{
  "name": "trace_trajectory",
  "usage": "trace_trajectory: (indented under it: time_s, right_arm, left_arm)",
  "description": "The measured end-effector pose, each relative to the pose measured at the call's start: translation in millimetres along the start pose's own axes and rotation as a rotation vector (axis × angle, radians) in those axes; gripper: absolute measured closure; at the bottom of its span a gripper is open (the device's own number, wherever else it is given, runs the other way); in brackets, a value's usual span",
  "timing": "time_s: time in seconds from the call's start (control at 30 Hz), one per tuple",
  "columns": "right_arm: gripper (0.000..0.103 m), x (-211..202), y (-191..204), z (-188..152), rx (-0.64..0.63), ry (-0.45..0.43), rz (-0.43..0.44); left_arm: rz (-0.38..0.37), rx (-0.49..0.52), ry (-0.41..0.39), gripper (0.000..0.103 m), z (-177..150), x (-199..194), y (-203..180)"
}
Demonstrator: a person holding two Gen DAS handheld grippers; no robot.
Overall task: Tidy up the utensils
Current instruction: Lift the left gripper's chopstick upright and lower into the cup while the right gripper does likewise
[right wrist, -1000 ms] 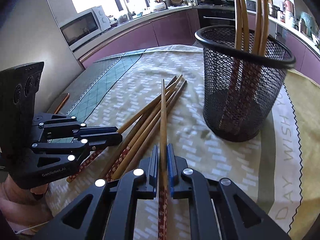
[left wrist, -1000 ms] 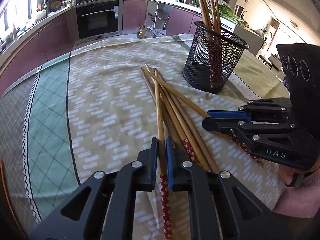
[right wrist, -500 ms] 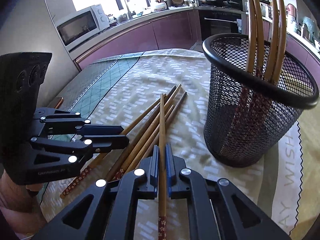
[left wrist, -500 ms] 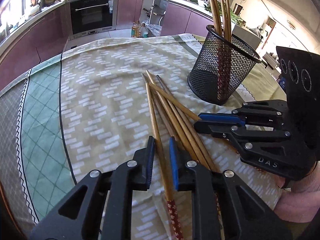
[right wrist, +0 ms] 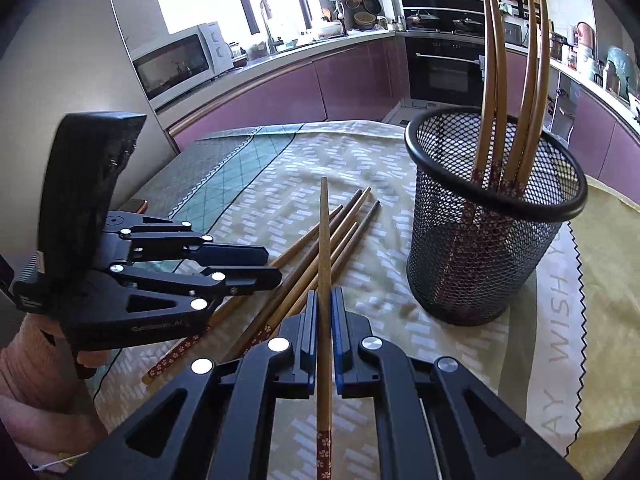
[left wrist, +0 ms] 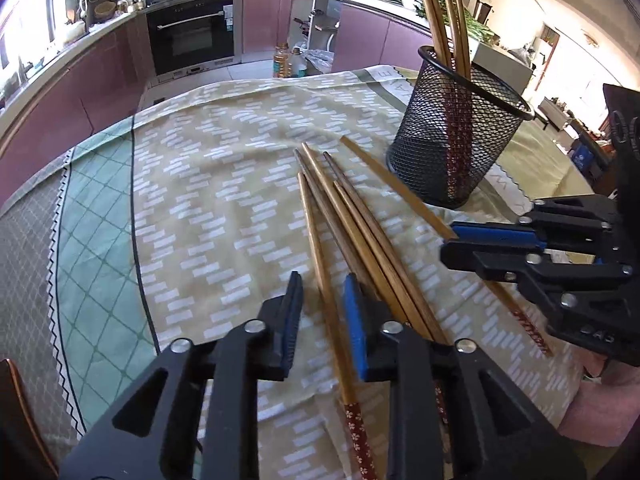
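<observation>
Several wooden chopsticks (left wrist: 352, 220) with red flowered ends lie in a loose bundle on the patterned tablecloth (left wrist: 220, 200). My left gripper (left wrist: 322, 300) is open, its jaws either side of one chopstick (left wrist: 320, 256) that still lies on the cloth. My right gripper (right wrist: 325, 312) is shut on a single chopstick (right wrist: 324, 248) and holds it lifted above the bundle (right wrist: 344, 232), tip pointing away. A black mesh holder (right wrist: 492, 232) with several chopsticks upright in it stands to the right of the bundle; it also shows in the left wrist view (left wrist: 456, 140).
The table's far edge drops to a kitchen floor with bottles (left wrist: 290, 62). An oven (left wrist: 192, 36) and purple cabinets line the back. A microwave (right wrist: 180, 62) sits on the counter. The person's pink-sleeved hands hold both grippers.
My left gripper has opened around its chopstick and pulled back a little. My right gripper has lifted its chopstick clear of the bundle and nearer the holder.
</observation>
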State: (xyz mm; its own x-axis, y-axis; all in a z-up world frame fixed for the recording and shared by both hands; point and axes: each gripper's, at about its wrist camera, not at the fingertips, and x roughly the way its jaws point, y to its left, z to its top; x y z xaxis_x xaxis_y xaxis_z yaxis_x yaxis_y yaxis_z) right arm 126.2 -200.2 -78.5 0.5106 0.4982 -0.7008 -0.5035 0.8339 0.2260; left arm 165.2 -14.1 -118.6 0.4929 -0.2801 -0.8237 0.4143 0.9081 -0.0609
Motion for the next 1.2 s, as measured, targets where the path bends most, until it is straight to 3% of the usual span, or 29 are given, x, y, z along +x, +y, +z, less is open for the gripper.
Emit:
trace_trajectory:
  time_s: [0.2, 0.7, 0.97, 1.2]
  right_arm:
    - [0.097, -30.8, 0.8, 3.7, -0.020, -0.073, 0.000]
    - [0.097, -107.8, -16.7, 33.8, -0.019, -0.295, -0.033]
    - [0.097, -135.8, -26.8, 54.6, -0.028, -0.366, -0.028]
    - [0.097, -158.0, -34.2, 75.3, -0.047, -0.448, -0.056]
  left_arm:
    - [0.012, -0.016, -0.027, 0.095, 0.8, -8.6, -4.9]
    - [-0.200, -0.024, -0.291, 0.095, 25.7, -122.6, -10.7]
    - [-0.246, -0.047, -0.429, 0.096, 61.7, -154.5, -17.5]
    - [-0.283, -0.031, -0.500, 0.096, 100.0, -158.4, -35.8]
